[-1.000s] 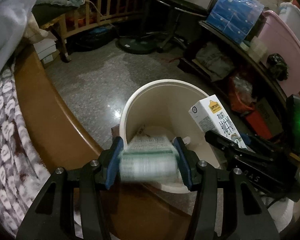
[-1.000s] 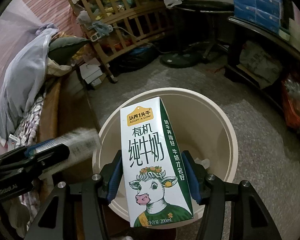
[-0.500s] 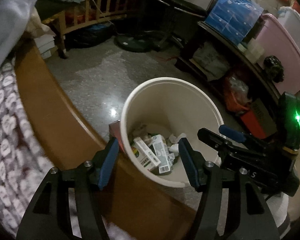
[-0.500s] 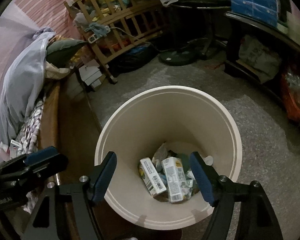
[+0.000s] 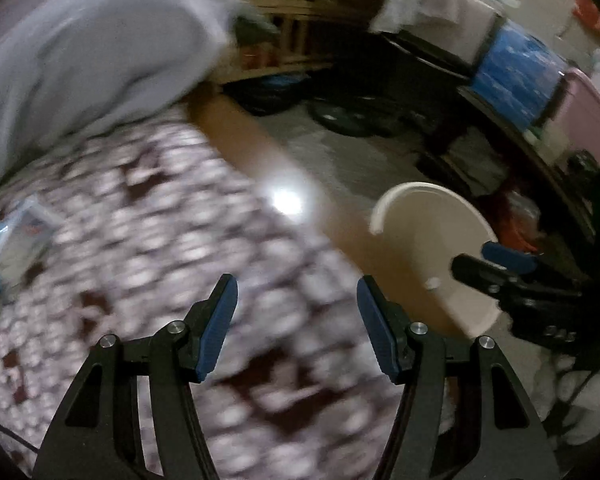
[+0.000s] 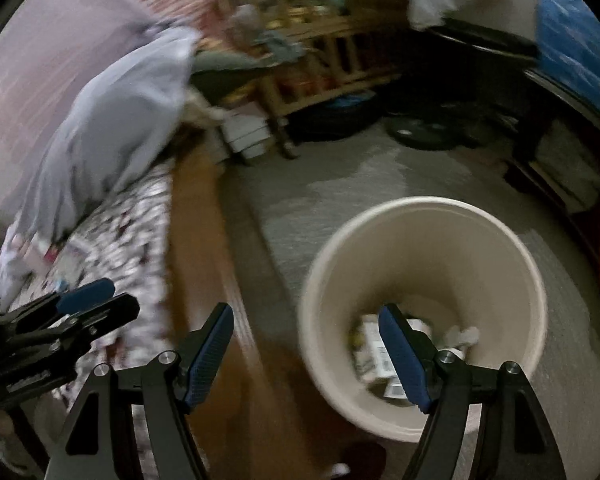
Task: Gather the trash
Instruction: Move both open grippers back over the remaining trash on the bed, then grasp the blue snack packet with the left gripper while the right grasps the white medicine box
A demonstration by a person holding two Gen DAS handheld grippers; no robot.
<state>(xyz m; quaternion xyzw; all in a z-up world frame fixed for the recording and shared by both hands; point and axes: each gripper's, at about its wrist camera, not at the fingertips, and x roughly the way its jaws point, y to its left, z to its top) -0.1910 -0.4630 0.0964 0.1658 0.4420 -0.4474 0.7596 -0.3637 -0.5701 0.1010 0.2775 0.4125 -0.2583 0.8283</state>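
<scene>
Dim, messy bedroom, blurry all over. In the left wrist view: at far left a bed with a brown and white patterned cover, a grey blanket heaped at upper left, a small pale blue packet lying on the cover at the left edge. Bottom middle, left tongs spread apart, nothing between the blue pads, over the bed. To the right, past the brown wooden bed edge, a cream bin on the grey floor.

In the right wrist view: left tongs at lower left, right tongs at bottom middle, spread apart and empty. Bin at lower right, trash cartons lying at its bottom.
</scene>
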